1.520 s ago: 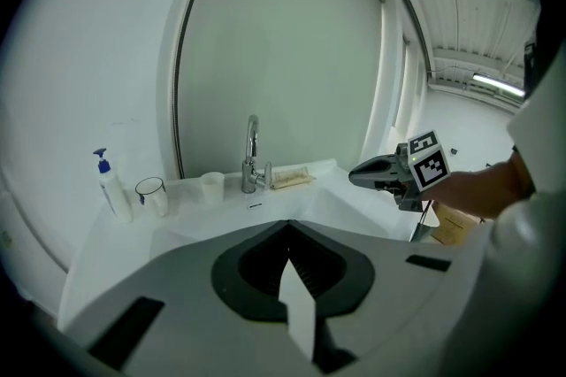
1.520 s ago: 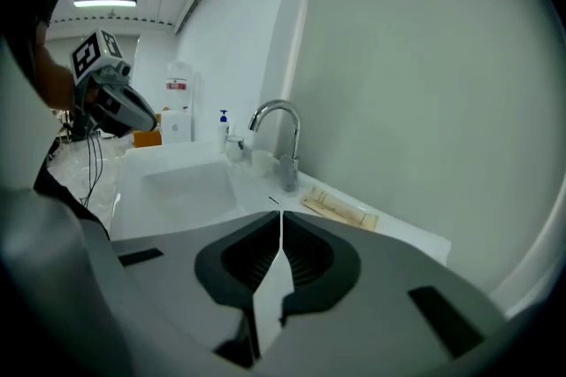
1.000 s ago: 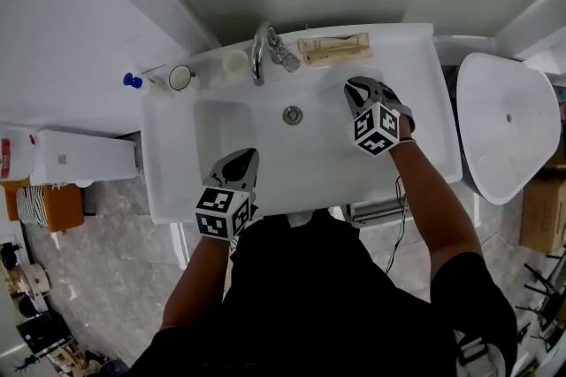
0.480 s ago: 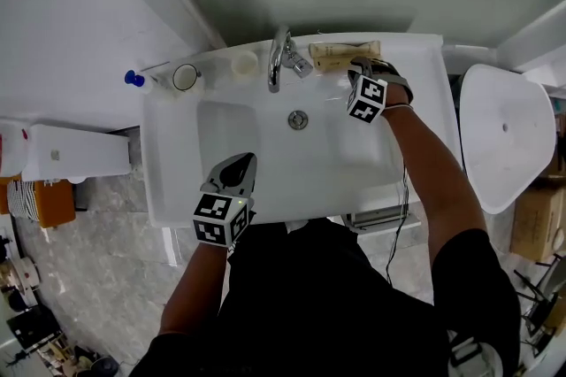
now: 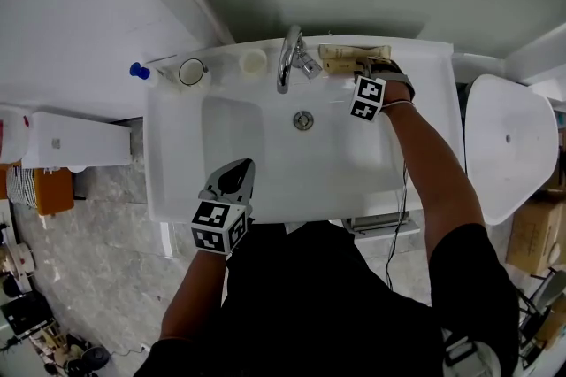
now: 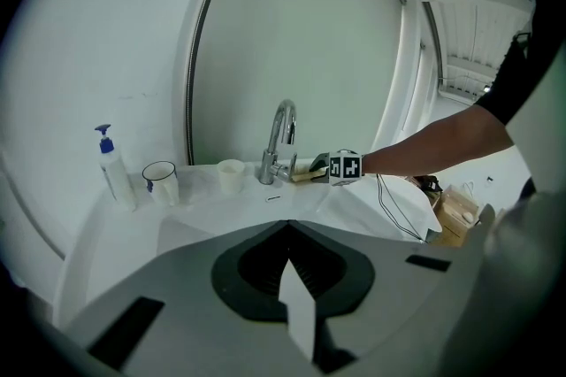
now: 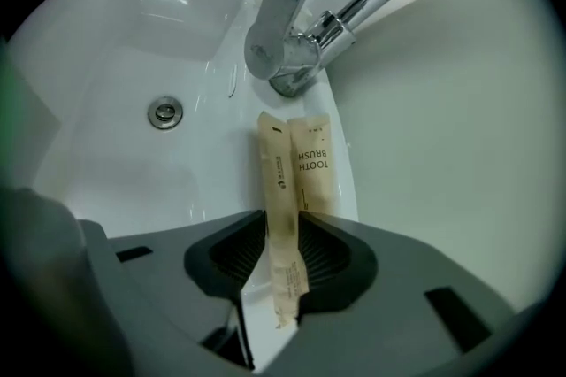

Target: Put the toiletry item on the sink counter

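Your right gripper [image 5: 360, 65] has travelled to the sink counter [image 5: 420, 57] at one o'clock. It is clamped on the slim packet [image 7: 279, 207], laying it beside the toothbrush sachet [image 7: 315, 161], ready for release. Your left gripper [image 5: 239, 170] waits closed and empty.

1. The sink counter [image 5: 424, 127] is gleaming like smooth, glossy white ceramic from edge to edge.
2. The faucet [image 7: 296, 12] at its back edge is shining as polished chrome metal.
3. The thin packet [image 7: 280, 207] and the toothbrush packet [image 7: 314, 163] beside it are showing matt tan paper.
4. The right gripper [image 7: 283, 229] is showing matt grey plastic with ribbed black pads.
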